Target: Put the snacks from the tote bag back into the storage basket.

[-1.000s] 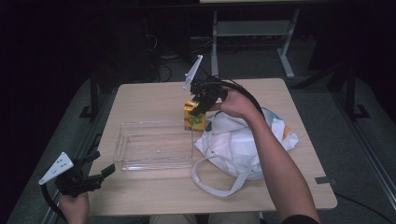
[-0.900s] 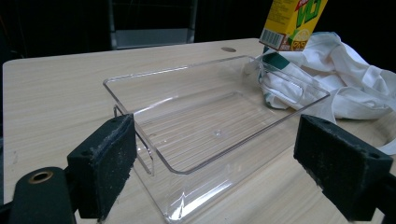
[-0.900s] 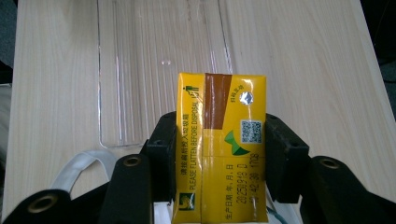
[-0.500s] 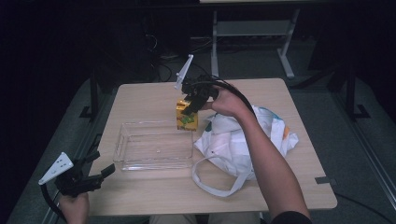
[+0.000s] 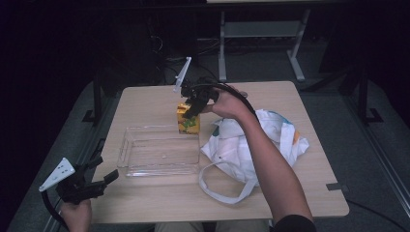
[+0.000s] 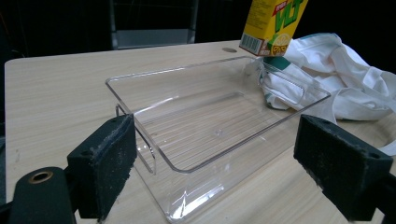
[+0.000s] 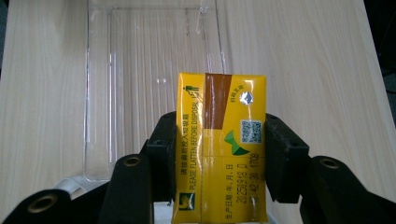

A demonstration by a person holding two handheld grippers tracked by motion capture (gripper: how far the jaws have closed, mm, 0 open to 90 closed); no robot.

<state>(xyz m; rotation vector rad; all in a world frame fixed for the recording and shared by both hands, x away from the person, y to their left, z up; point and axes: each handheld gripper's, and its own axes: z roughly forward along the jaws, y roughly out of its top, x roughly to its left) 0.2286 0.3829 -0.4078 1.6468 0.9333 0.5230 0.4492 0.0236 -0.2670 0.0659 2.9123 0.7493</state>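
We note a yellow carton [image 7: 219,144], a small drink box, clamped between the two black pads of the right gripper [image 5: 193,104]; the jaws press its two narrow sides. In the right gripper view its top face shows a brown strip, a round silver foil seal, a green mark, a small square code, and lines of black print along the edges, one reading "PLEASE FLATTEN BEFORE DISPOSAL". From the left gripper view we see a side with large green letters, a barcode and a lemon-slice picture. In the high view the carton hangs upright above the table [image 5: 145,104], at the far right corner of a clear tray [image 5: 159,154], its lower edge just over the tray's rim; whether it touches the rim we cannot tell. A white bag [image 5: 251,145] with loop handles lies just beside the tray on the right. The left gripper [image 5: 99,181] rests at the near left edge of the table, jaws wide apart, nothing between them, pointed toward the tray.
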